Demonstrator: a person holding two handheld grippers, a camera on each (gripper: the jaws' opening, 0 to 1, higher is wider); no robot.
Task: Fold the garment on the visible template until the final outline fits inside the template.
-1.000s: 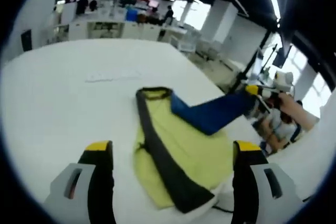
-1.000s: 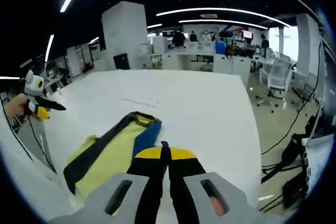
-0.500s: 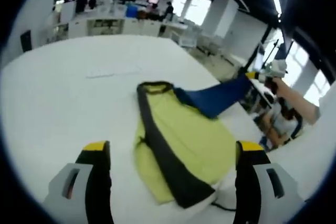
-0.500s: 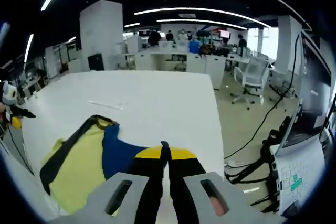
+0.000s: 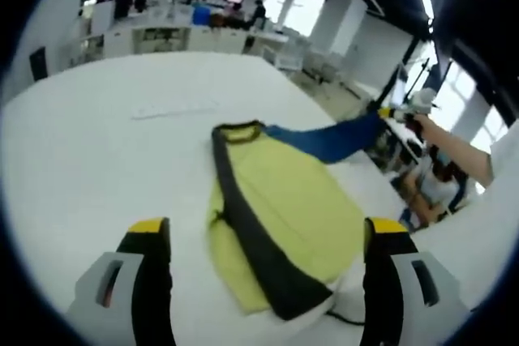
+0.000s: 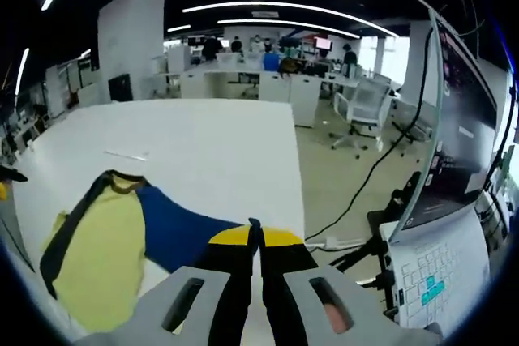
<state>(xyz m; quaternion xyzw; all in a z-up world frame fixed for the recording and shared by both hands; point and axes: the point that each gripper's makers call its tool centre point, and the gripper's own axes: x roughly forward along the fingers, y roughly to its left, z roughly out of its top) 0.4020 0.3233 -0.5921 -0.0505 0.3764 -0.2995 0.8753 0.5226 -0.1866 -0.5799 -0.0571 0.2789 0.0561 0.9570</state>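
A yellow garment [image 5: 284, 216] with a black side stripe [image 5: 243, 216] lies on the white table [image 5: 81, 143], just ahead of my left gripper [image 5: 266, 237]. That gripper is open and holds nothing. The garment's blue sleeve [image 5: 332, 139] stretches out to the right, where my right gripper [image 5: 395, 115] pinches its end. In the right gripper view the jaws [image 6: 255, 237] are shut on the blue sleeve [image 6: 182, 228], with the yellow body [image 6: 93, 257] to the left. Faint template marks [image 5: 174, 108] show on the table beyond the collar.
The table's edge [image 6: 298, 200] runs close to my right gripper, with floor, cables and an office chair [image 6: 361, 111] beyond. A white keyboard [image 6: 430, 281] sits at the lower right. Desks and people stand at the back of the room.
My right gripper has drawn the blue sleeve outward, away from the yellow body, so it now lies long and low. The left gripper has stayed put and open.
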